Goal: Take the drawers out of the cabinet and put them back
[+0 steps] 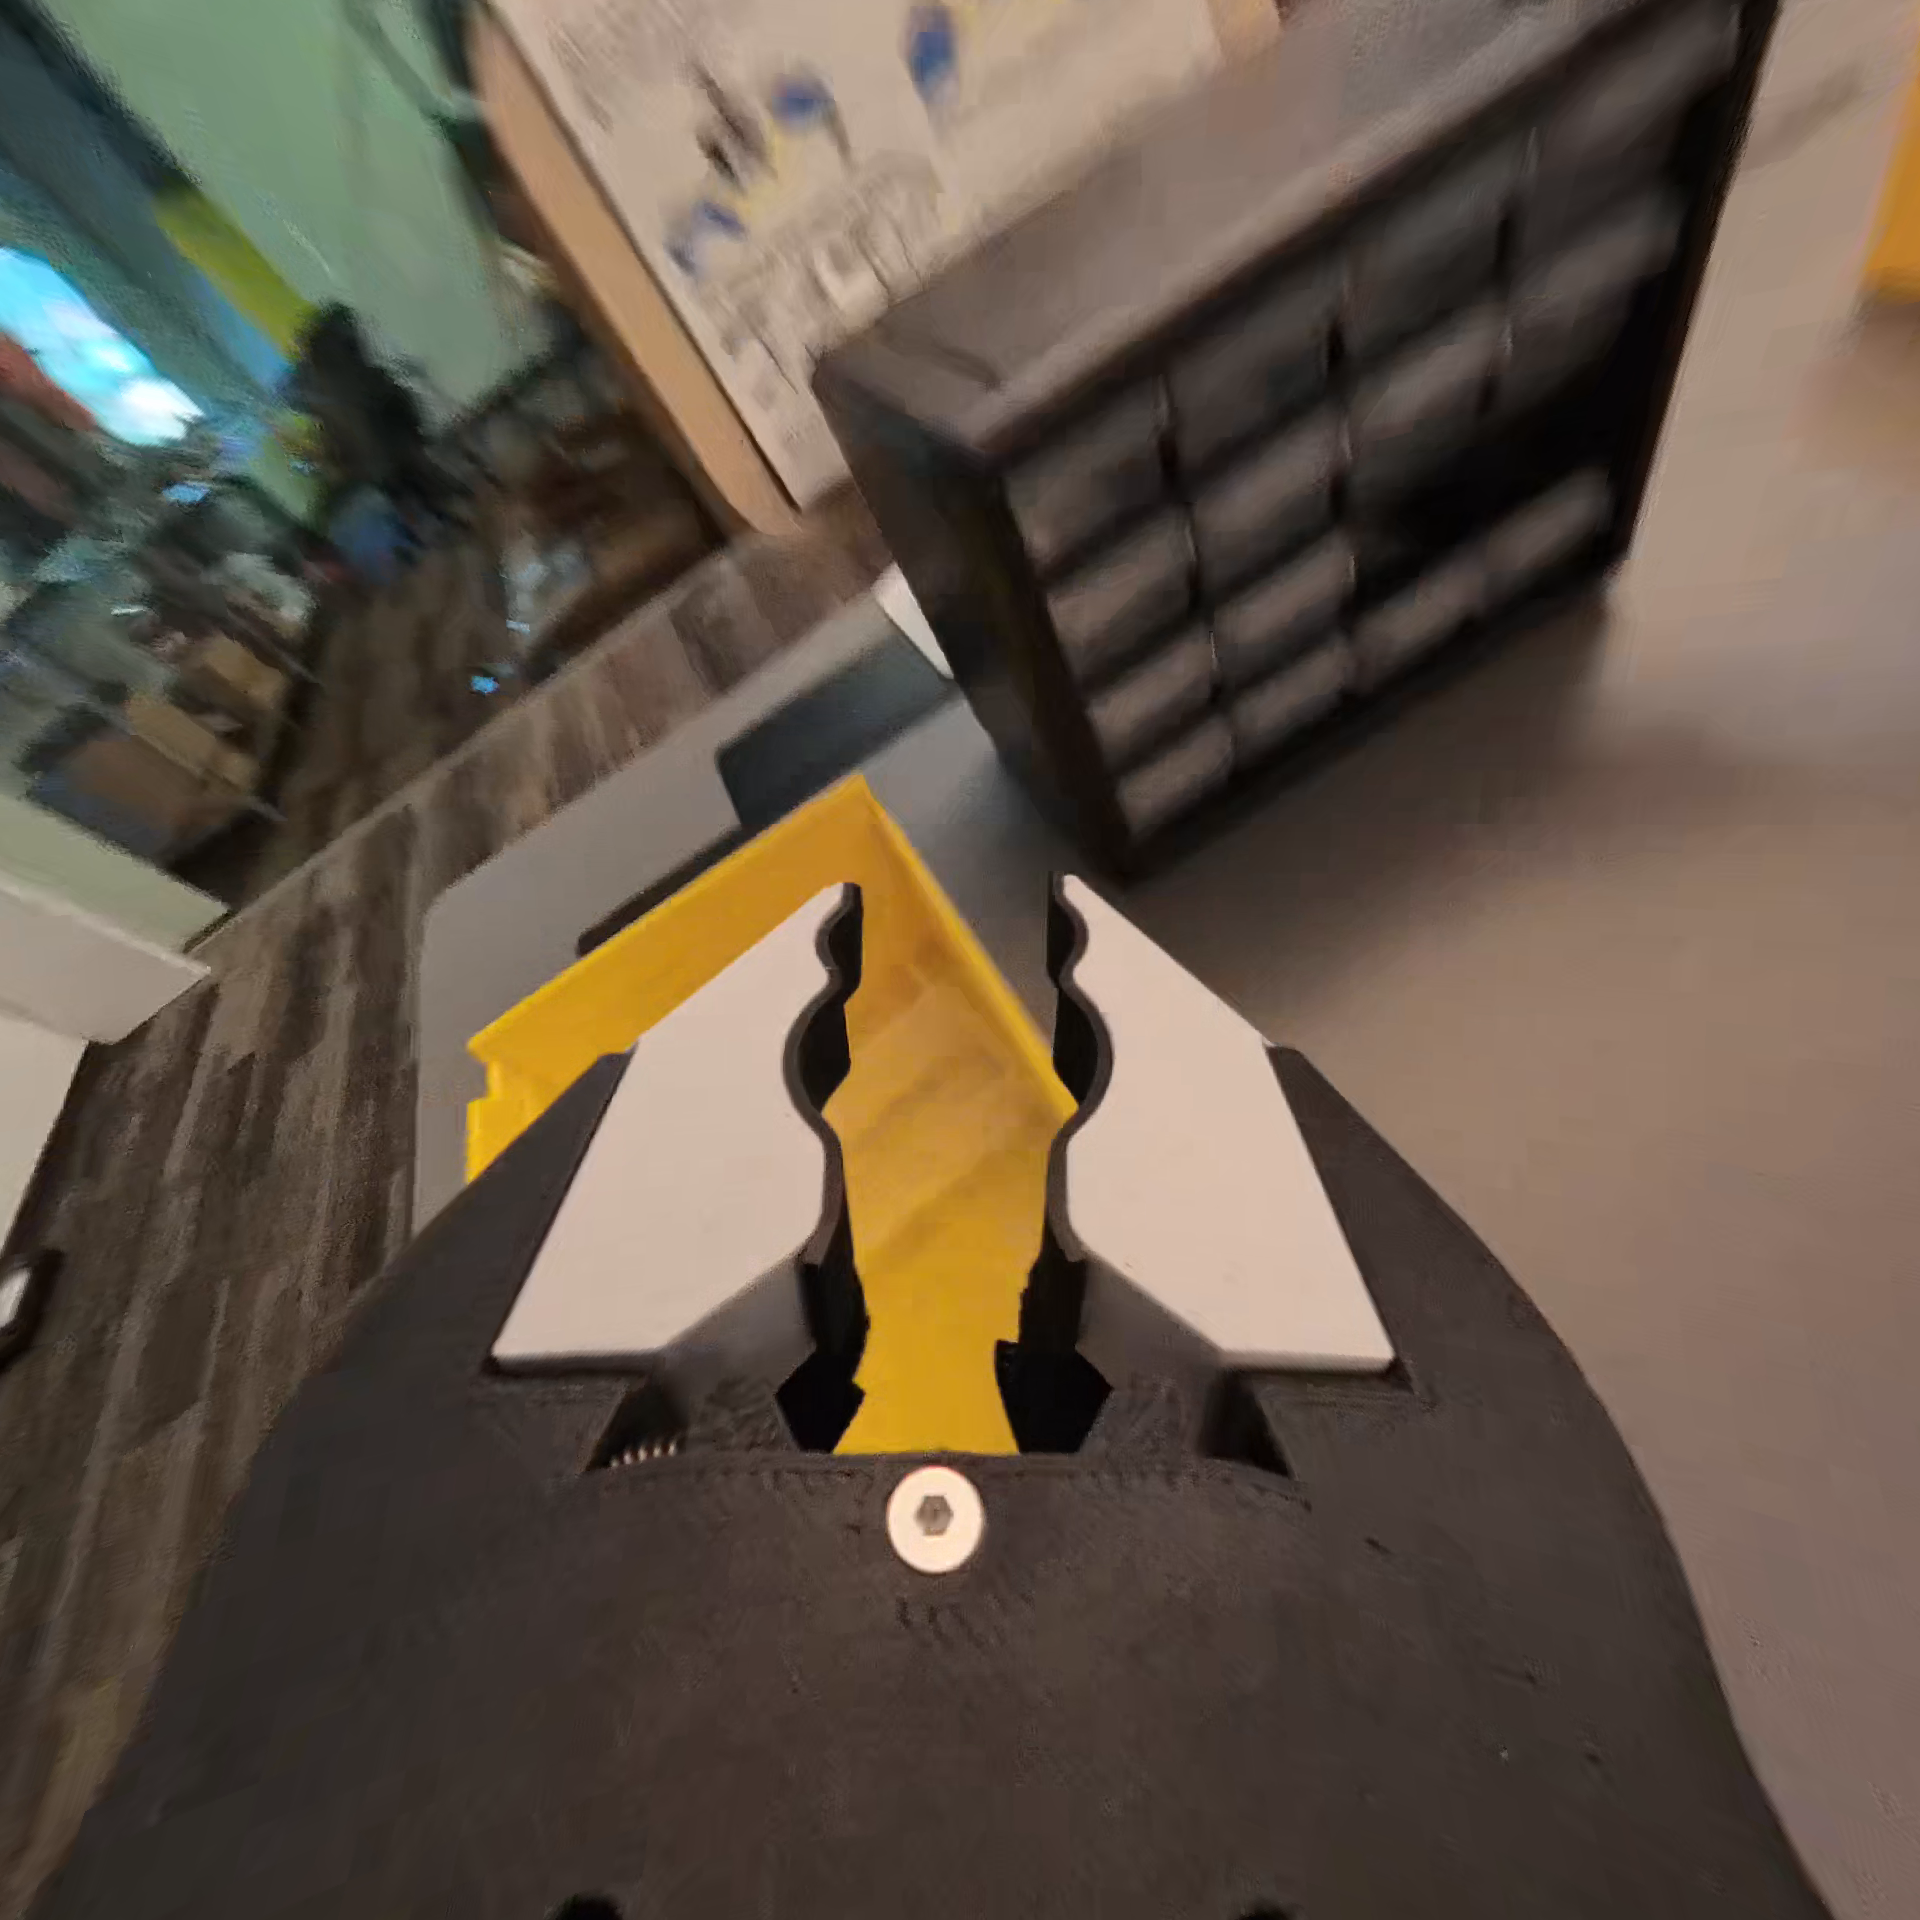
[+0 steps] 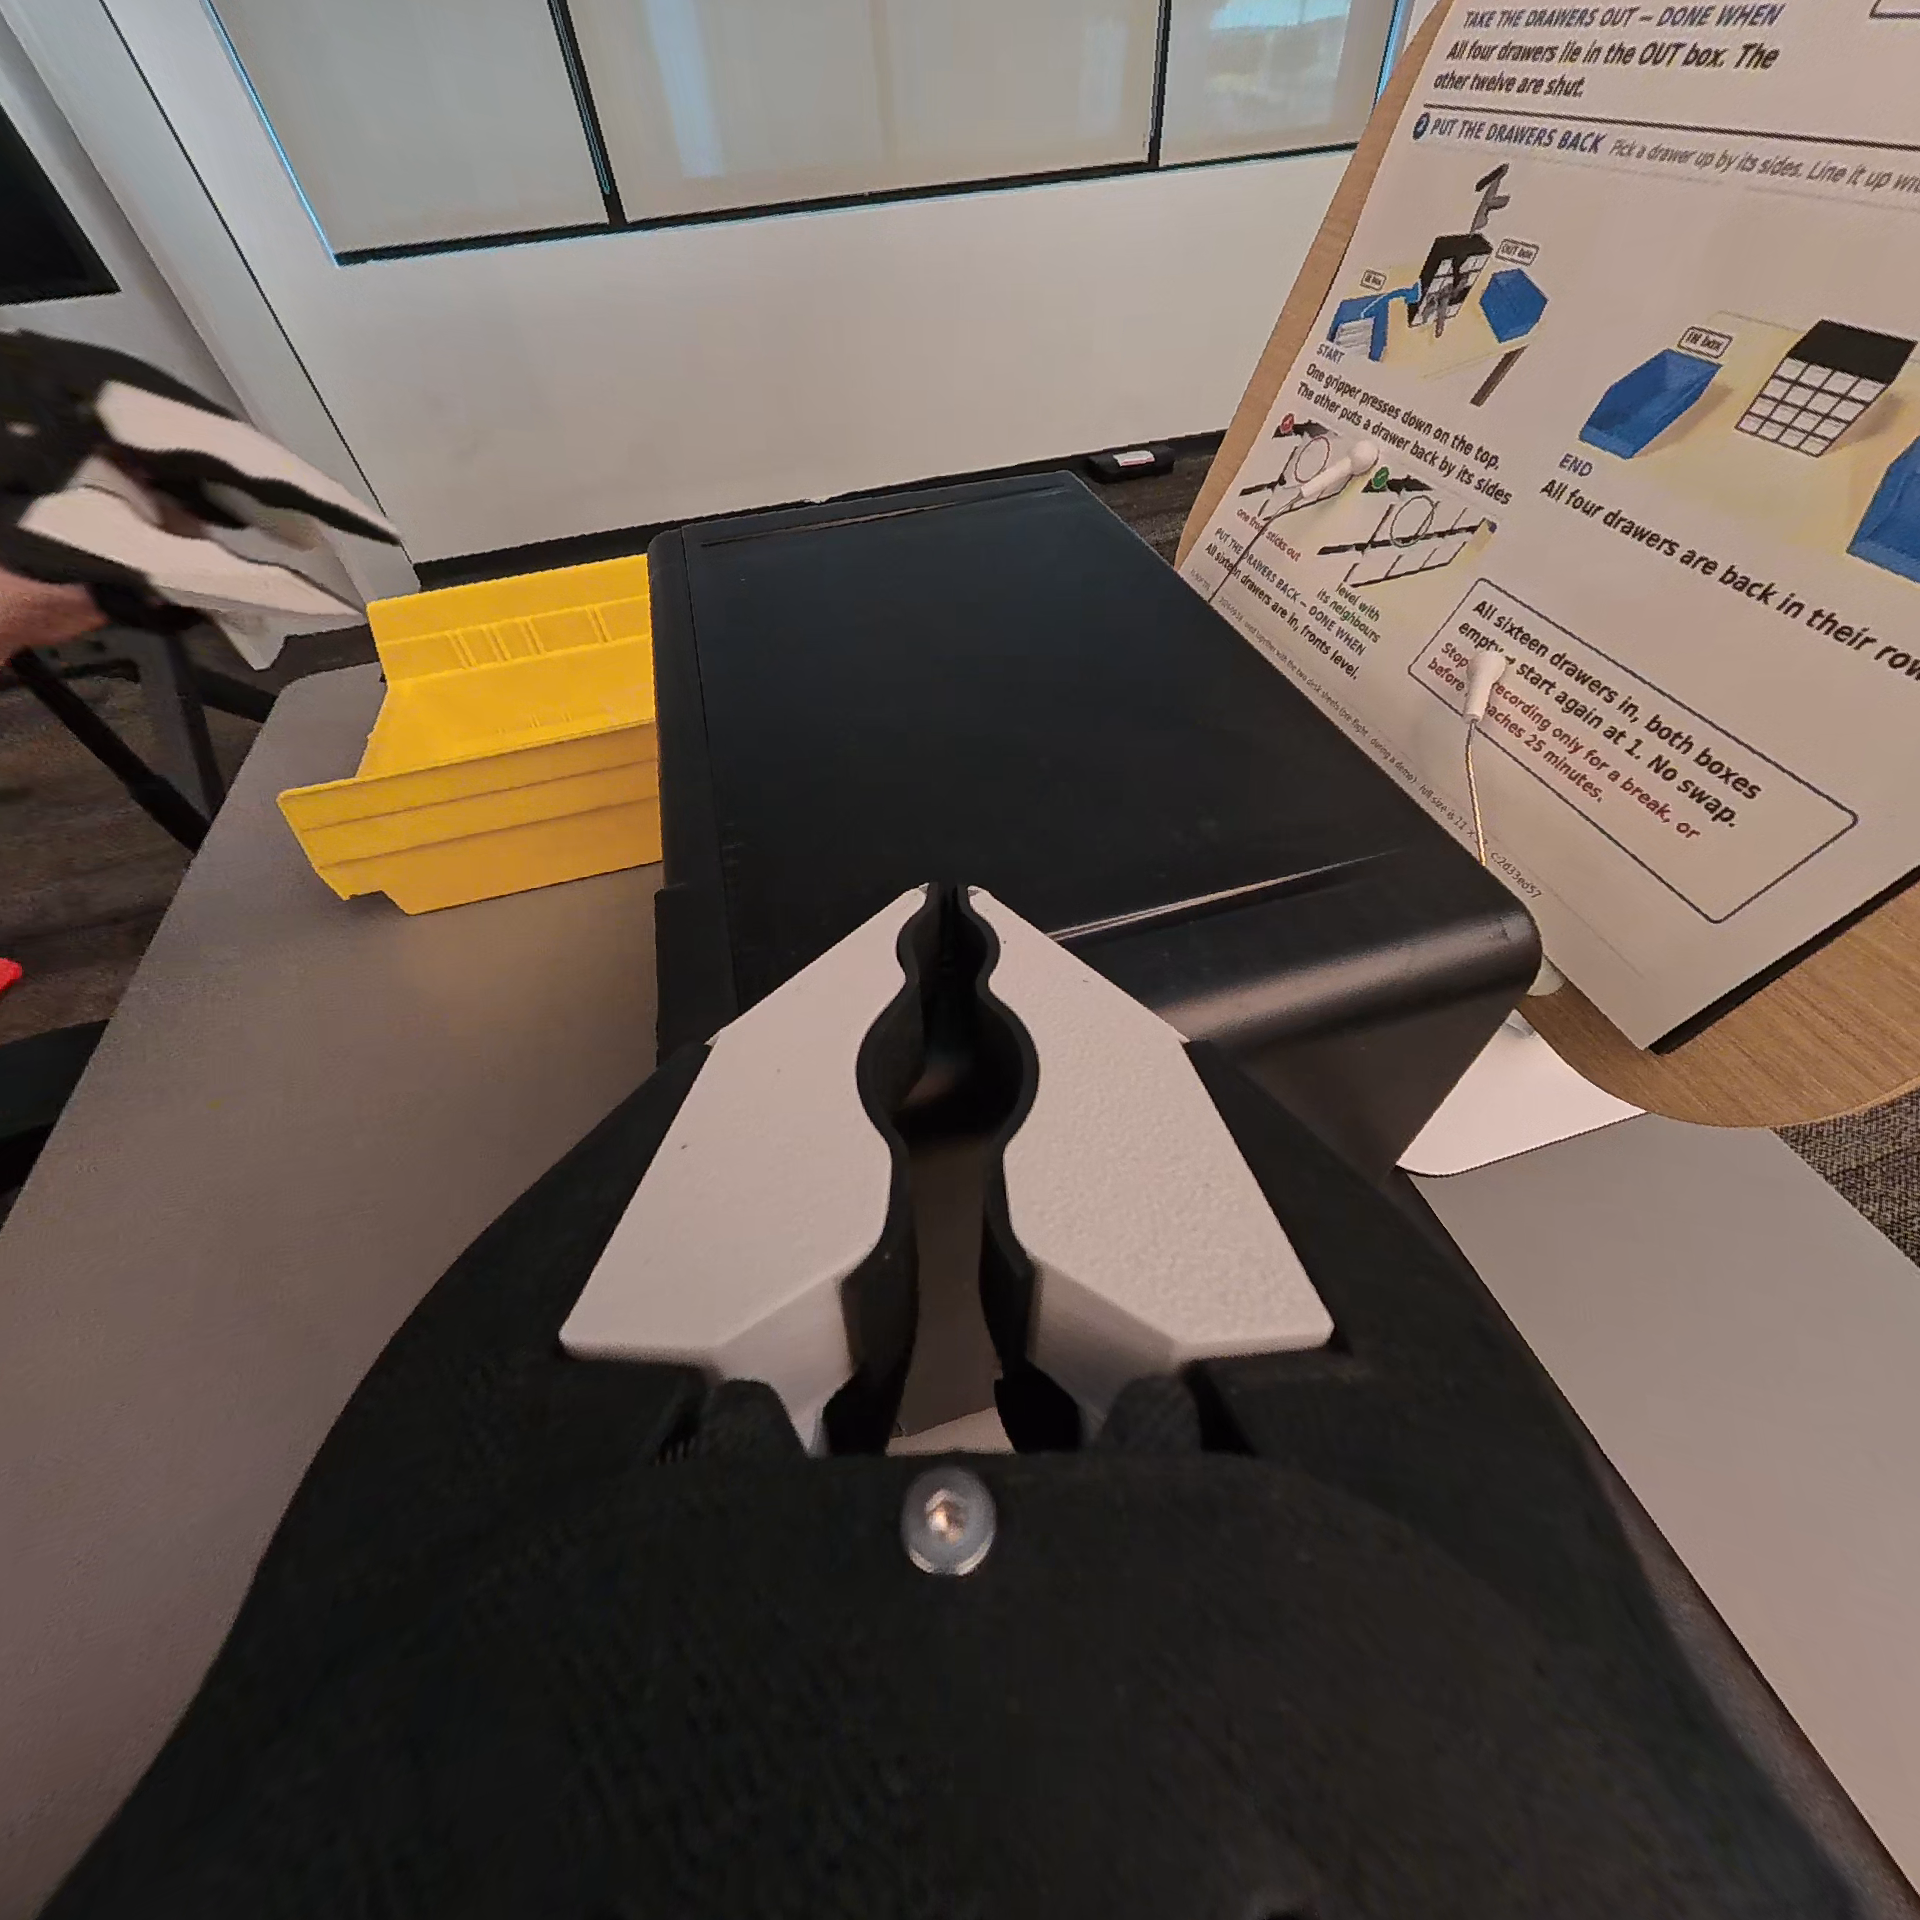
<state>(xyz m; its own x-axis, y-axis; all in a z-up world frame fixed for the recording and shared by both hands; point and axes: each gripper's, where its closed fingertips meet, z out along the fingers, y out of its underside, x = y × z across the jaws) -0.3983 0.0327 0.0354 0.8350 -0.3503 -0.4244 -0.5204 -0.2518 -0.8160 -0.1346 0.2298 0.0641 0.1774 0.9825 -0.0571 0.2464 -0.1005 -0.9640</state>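
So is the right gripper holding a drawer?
No, the right gripper is shut with nothing between its fingers, resting over the black cabinet.

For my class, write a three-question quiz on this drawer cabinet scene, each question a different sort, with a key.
1. True or false: the right gripper is wide open.
2. What colour is the bin beside the cabinet?
3. The left gripper is: A) open above the bin, B) clamped on a drawer, C) resting on the cabinet top.

Key: 1 false, its fingertips meet over the cabinet's top edge. 2 yellow. 3 A.
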